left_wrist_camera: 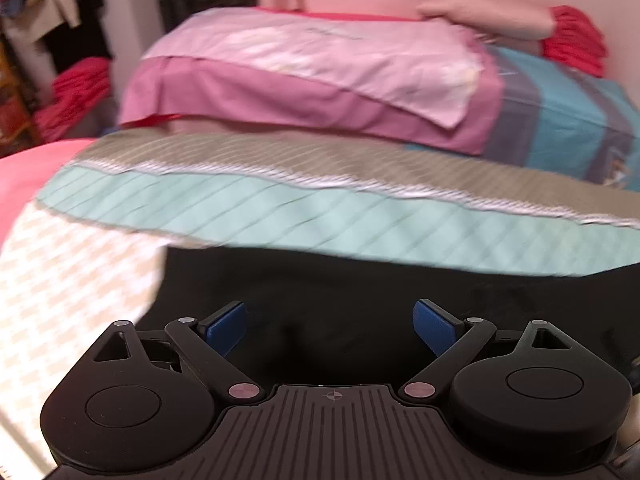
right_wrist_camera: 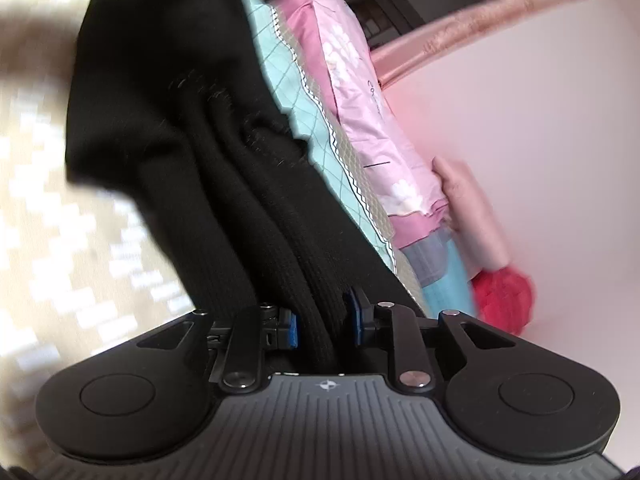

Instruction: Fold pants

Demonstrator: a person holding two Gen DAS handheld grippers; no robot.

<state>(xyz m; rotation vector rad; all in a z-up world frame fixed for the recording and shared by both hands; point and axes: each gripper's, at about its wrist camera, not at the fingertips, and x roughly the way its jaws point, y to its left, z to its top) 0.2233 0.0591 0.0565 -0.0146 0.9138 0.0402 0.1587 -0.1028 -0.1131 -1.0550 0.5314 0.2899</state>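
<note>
Fabric is the whole problem here: the black pants (right_wrist_camera: 208, 128) are a soft ribbed knit, limp and bunching into long ridges, with lint clinging to the surface. They lie on the cream-and-white patterned bedspread (left_wrist_camera: 60, 280), their far edge against a mint quilted blanket (left_wrist_camera: 320, 216) with a taupe band, behind which sit a pink pillow (left_wrist_camera: 320, 60) and a blue striped one (left_wrist_camera: 568, 120).

The right gripper (right_wrist_camera: 322, 326) is pinching a thick fold of the knit; the ribbed cloth fills the gap between its blue pads (right_wrist_camera: 294, 330) and rises away from them in a gathered roll. In the left wrist view, the left gripper (left_wrist_camera: 330, 326) hangs over the dark cloth with its blue pads (left_wrist_camera: 226, 326) spread wide and nothing between them.

Such cloth will likely feel light and will drape and sag rather than hold a crease, so one grip point would let the rest trail and twist. It looks grippy, not slippery, and in no way fragile. A doubled hem or waistband edge would probably give the firmest hold, with the free gripper best taking the matching corner so the layer travels flat. Which end of the pants the right gripper holds cannot be told from these views.
</note>
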